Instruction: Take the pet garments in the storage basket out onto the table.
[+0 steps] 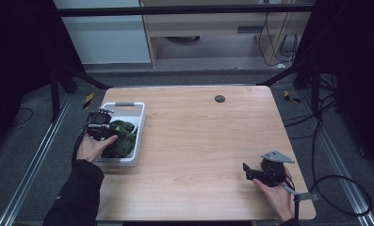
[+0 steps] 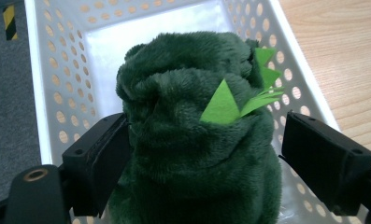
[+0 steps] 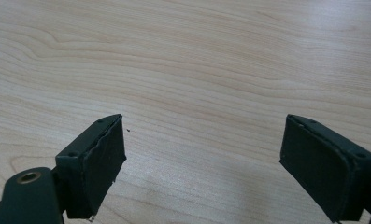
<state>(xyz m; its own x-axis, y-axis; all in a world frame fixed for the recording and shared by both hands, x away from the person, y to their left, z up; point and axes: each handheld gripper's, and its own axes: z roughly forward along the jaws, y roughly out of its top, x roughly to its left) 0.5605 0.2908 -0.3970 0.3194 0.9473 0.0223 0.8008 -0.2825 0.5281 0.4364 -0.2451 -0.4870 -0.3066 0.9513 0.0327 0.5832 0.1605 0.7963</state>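
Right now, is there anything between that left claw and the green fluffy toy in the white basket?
Nothing visible. The left gripper already has its jaws open on either side of the green plush toy, which sits inside the white perforated basket. One jaw touches the fur; the other stands slightly apart from it.

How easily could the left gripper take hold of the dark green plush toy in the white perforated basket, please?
Probably easily: the left gripper is open around the dark green plush toy inside the white perforated basket, with one finger touching it and nothing between.
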